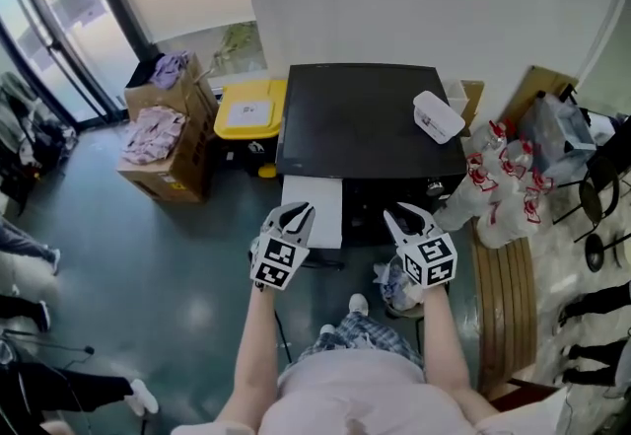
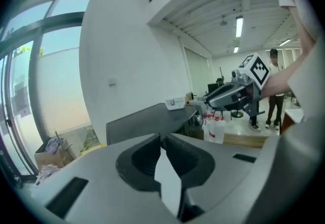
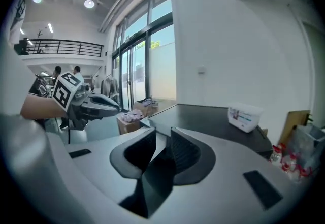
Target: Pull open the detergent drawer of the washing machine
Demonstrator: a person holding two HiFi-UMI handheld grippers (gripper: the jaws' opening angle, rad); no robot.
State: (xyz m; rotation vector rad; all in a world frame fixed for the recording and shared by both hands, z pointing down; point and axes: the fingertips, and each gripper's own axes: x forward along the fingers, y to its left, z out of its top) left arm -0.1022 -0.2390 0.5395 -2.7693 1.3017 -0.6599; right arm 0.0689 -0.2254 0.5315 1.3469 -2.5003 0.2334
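Head view: the washing machine (image 1: 365, 122) is seen from above as a black block against the white wall. The detergent drawer (image 1: 325, 206) is shown as a white panel projecting from the left part of the front edge.

The left gripper (image 1: 299, 213) is held over the near left corner of the drawer, without clear contact. In the left gripper view its jaws (image 2: 161, 139) are seen nearly together at the tips, and nothing is gripped.

The right gripper (image 1: 406, 215) is held level with it, before the right part of the front edge and clear of the drawer. In the right gripper view its jaws (image 3: 163, 134) are seen narrowly apart, with only the machine's top visible through the gap.

A white box (image 1: 439, 115) is placed on the top surface near the right edge. A yellow-lidded bin (image 1: 251, 109) and a cardboard box (image 1: 163, 142) of clothes are located to the left of the machine. Plastic bottles (image 1: 503, 186) are grouped at its right.
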